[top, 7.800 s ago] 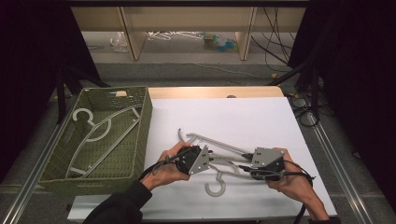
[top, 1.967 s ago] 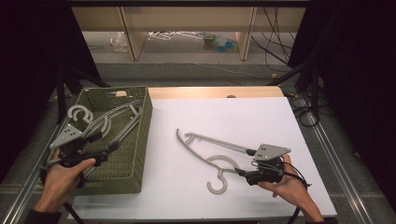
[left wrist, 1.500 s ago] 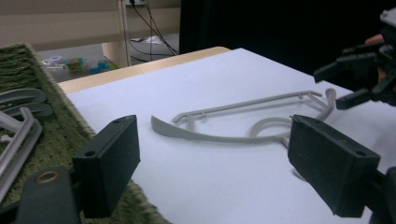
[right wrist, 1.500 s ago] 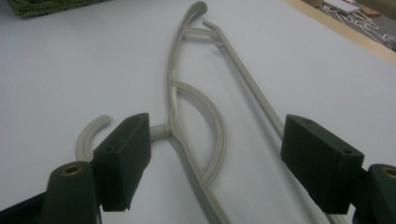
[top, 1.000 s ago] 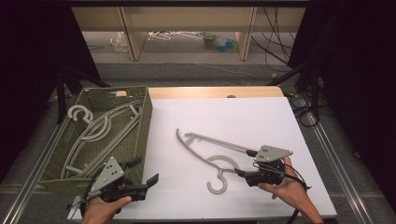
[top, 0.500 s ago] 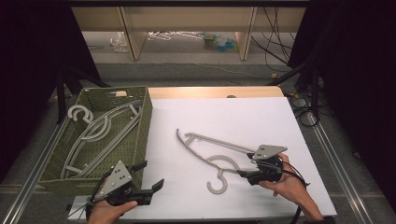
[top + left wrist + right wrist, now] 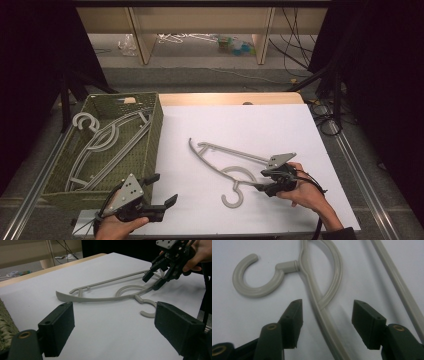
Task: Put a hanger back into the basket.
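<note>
the hanger lies flat on the white worktop, right of the basket that already holds others. the right tongs have just been closing and stand half open astride the hanger's arm just below the hook — the pads are not yet pressed on it. the arm should be kept centred between the jaws and the squeeze finished before any lift. the left tongs hover wide open and empty near the basket's front corner — best brought to the far end for a level carry.
</note>
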Demonstrator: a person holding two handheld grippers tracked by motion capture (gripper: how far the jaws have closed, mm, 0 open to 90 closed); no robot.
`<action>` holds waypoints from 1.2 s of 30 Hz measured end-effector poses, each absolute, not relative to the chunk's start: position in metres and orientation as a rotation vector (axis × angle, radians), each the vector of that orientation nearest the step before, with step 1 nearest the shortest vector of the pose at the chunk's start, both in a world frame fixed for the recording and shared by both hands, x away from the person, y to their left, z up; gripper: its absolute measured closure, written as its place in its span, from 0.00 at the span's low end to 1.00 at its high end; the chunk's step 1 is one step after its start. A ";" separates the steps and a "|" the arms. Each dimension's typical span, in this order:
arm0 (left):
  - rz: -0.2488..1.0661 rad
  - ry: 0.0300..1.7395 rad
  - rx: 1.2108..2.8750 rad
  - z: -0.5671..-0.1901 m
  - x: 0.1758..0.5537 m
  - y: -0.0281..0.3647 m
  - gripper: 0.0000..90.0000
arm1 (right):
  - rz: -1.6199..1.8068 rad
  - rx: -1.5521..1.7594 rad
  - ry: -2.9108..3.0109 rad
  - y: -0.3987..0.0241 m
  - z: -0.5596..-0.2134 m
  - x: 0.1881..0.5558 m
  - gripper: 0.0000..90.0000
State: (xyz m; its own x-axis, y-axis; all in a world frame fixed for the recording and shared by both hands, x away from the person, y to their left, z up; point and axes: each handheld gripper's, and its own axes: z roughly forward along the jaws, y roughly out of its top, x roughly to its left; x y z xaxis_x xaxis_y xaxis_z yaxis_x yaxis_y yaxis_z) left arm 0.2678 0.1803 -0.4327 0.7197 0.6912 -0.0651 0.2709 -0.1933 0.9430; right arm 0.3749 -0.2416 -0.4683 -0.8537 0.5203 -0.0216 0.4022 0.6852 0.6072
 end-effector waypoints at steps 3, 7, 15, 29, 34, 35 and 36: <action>0.457 0.764 1.778 -0.432 0.268 0.180 0.18 | 0.859 0.737 2.753 -0.241 -0.470 0.379 0.55; 0.458 0.764 1.777 -0.432 0.268 0.180 0.18 | 0.800 0.718 2.794 -0.238 -0.471 0.382 0.61; 0.455 0.739 1.792 -0.434 0.268 0.179 0.18 | 0.683 0.703 2.860 -0.230 -0.466 0.388 0.67; 0.476 0.730 1.820 -0.435 0.267 0.178 0.19 | 0.634 0.585 2.932 -0.227 -0.464 0.388 0.84; 0.473 0.717 1.815 -0.436 0.268 0.177 0.19 | 0.606 0.507 2.965 -0.225 -0.462 0.385 0.90; 0.481 0.717 1.823 -0.435 0.267 0.177 0.19 | 0.612 0.524 2.973 -0.226 -0.462 0.385 0.90; 0.481 0.717 1.823 -0.435 0.267 0.177 0.19 | 0.612 0.524 2.973 -0.226 -0.462 0.385 0.90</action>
State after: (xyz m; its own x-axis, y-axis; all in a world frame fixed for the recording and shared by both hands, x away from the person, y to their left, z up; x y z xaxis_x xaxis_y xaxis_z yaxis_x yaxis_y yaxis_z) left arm 0.2675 0.1773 -0.4352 0.7376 0.6752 -0.0121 0.2452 -0.2511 0.9364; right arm 0.3849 -0.2261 -0.4617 -0.9404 0.3399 0.0087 0.3157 0.8633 0.3938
